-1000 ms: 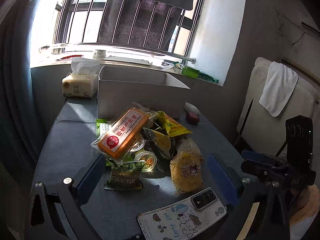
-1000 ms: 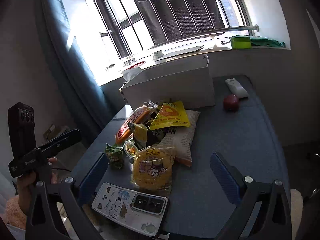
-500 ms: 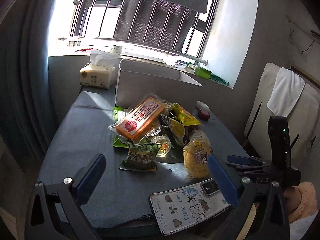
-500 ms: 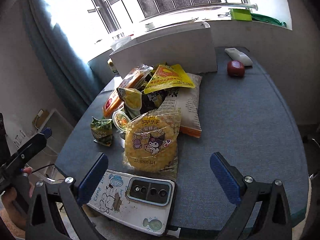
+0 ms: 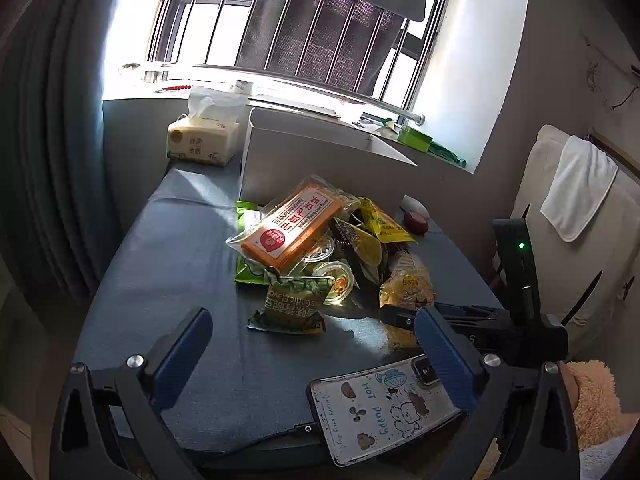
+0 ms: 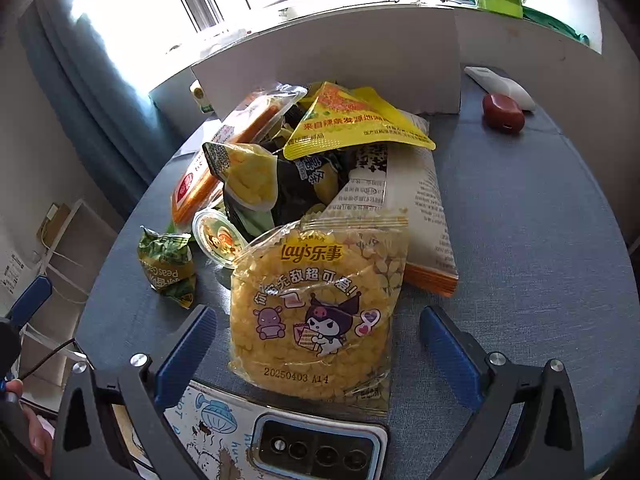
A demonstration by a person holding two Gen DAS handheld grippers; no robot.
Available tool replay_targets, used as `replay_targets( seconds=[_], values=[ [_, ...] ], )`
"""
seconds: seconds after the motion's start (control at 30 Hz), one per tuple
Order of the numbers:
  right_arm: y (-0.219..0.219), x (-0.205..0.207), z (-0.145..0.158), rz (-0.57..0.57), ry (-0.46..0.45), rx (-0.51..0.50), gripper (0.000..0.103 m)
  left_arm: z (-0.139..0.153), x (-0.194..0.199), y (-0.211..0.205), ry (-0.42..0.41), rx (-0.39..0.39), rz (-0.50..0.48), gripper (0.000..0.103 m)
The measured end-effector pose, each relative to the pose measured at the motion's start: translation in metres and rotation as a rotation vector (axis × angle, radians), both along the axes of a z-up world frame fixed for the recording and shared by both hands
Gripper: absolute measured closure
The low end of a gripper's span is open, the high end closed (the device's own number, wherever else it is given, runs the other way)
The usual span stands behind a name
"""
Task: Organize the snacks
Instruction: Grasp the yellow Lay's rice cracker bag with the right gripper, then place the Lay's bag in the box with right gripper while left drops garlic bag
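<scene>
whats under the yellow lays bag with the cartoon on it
The yellow Lay's bag lies with its near edge over the phone and its far edge over the white printed packet. Whatever lies beneath its middle is covered.

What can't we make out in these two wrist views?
- White box contents: both views, its wall blocks them.
- Phone: right view, cut off by the bottom edge, partly under the chips bag.
- Lower snacks in the pile: both views, orange pack and yellow packet cover them.

Black-framed right tool (image 6: 318, 344) has blue pads (image 6: 186, 350), silver screws (image 6: 138, 359).
</scene>
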State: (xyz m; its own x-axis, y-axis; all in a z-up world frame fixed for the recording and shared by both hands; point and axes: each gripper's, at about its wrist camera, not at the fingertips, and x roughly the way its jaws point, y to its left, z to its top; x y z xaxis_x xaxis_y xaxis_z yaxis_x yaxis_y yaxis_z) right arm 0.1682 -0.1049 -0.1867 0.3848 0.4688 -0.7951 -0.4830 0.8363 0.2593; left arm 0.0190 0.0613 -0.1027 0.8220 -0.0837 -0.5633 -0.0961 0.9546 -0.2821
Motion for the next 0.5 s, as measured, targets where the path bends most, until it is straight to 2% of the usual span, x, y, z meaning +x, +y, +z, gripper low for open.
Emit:
replay_targets(
  seconds=[0.03, 0.07, 0.2, 0.3, 0.5],
  values=[
    [-0.002, 0.0, 0.002, -0.004, -0.015, -0.004, 0.025, -0.002, 0.002, -0.001, 0.006, 0.006, 0.001, 0.0],
    [-0.004, 0.0, 0.003, -0.009, -0.013, 0.004, 0.027, -0.003, 0.003, -0.001, 0.012, 0.011, 0.002, 0.0],
    [-0.025, -0.006, 0.011, -0.014, -0.017, 0.092, 0.027, -0.012, 0.013, -0.004, 0.055, 0.027, 0.002, 0.0],
    [-0.04, -0.013, 0.021, -0.037, -0.037, 0.143, 0.027, -0.017, 0.021, -0.005, 0.074, 0.011, -0.009, 0.0],
    [-0.075, -0.023, 0.04, -0.093, -0.076, 0.226, 0.027, -0.03, 0.048, -0.01, 0.154, 0.067, -0.009, 0.0]
  ],
)
